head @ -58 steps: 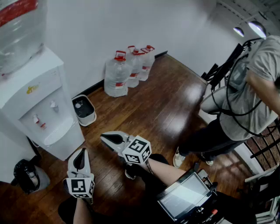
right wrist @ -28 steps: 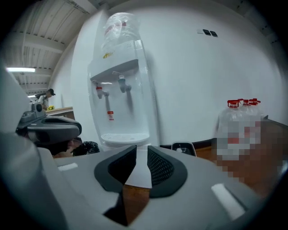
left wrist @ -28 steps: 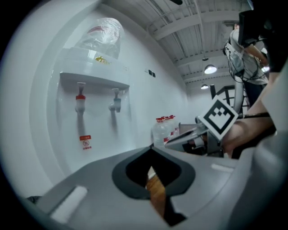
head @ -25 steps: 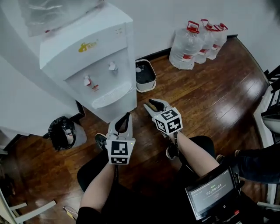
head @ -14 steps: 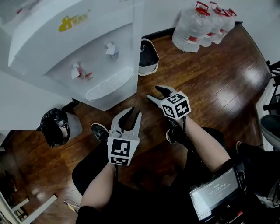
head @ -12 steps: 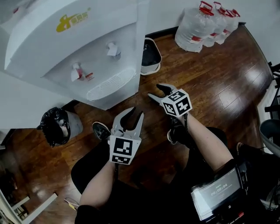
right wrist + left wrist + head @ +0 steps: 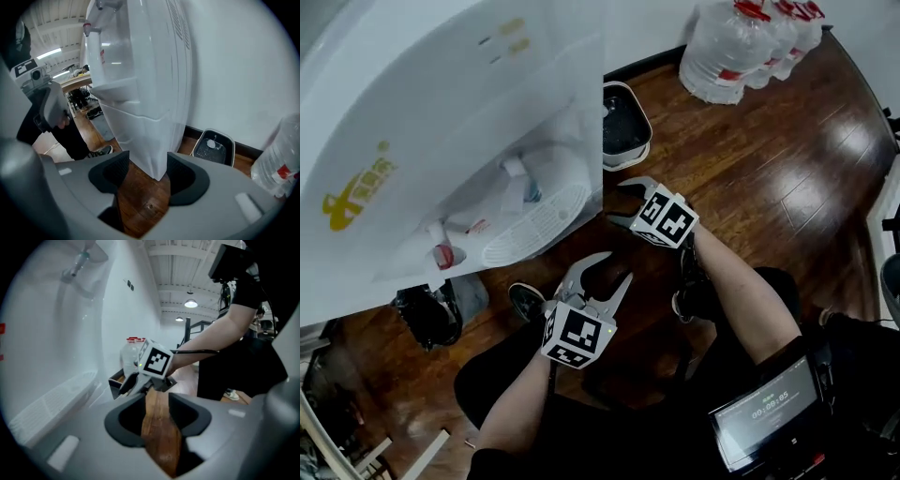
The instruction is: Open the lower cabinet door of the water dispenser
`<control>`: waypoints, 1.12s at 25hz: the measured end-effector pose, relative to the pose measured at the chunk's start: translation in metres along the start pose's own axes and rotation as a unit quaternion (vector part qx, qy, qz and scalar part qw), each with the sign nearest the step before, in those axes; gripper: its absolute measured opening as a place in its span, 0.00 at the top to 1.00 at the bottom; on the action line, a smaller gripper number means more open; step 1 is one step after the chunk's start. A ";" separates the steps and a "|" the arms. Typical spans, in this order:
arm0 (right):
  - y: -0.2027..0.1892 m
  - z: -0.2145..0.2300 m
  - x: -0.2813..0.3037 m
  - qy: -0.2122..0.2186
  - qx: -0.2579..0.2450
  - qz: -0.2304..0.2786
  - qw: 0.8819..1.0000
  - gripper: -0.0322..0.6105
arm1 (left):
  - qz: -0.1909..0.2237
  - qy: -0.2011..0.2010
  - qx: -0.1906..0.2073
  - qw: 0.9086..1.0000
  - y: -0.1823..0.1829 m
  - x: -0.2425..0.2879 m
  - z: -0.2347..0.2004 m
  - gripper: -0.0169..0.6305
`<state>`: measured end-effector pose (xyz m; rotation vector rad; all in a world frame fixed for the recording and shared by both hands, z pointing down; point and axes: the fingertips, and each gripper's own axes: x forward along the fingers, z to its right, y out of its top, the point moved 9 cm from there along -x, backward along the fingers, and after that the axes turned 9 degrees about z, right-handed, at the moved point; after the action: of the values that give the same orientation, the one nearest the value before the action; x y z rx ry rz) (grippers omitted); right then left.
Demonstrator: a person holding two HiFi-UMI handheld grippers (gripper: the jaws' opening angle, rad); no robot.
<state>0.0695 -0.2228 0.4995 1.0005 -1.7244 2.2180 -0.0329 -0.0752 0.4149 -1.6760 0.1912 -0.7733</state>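
Note:
The white water dispenser (image 7: 441, 141) fills the upper left of the head view, and its top and drip tray (image 7: 534, 220) hide the lower cabinet door. The lower cabinet front (image 7: 140, 136) shows straight ahead in the right gripper view. My right gripper (image 7: 619, 202) hangs open by the dispenser's lower right corner, apart from it, with only floor between its jaws. My left gripper (image 7: 614, 267) is low in front of the dispenser; its jaws are opening, with nothing between them. In the left gripper view the left gripper (image 7: 157, 413) faces the right gripper (image 7: 140, 380).
A black-and-white bin (image 7: 623, 131) stands on the wooden floor right of the dispenser, with large water bottles (image 7: 741, 42) beyond it by the wall. A black bag (image 7: 422, 314) lies at the left. A shoe (image 7: 525, 300) and my knees are below the grippers.
Both grippers have sunk toward the dispenser's base and their jaws have spread from nearly shut to open. The head view has moved in over the dispenser.

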 end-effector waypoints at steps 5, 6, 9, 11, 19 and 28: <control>0.003 0.015 0.022 0.042 -0.025 -0.026 0.998 0.52 | -0.013 -0.042 -0.006 0.999 0.003 0.017 -0.011 0.71; 0.004 0.014 0.026 0.054 -0.036 -0.034 0.997 0.50 | -0.014 -0.045 -0.017 0.999 0.003 0.020 -0.013 0.71; 0.002 0.013 0.038 0.082 -0.055 -0.042 0.994 0.43 | -0.014 -0.044 -0.047 0.998 0.001 0.028 -0.017 0.71; 0.002 0.014 0.045 0.083 -0.051 -0.032 0.995 0.40 | -0.015 -0.022 -0.057 0.998 -0.001 0.028 -0.022 0.70; 0.009 0.008 0.058 0.051 -0.066 -0.004 0.996 0.44 | 0.007 0.058 -0.108 0.992 -0.005 0.014 -0.038 0.70; -0.020 0.000 0.081 0.024 -0.042 -0.054 0.997 0.40 | 0.013 0.063 -0.104 0.992 -0.004 -0.003 -0.025 0.71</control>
<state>0.0176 -0.2379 0.5628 0.9894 -1.6864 2.0697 -0.0505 -0.0928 0.4188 -1.8165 0.3938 -0.8642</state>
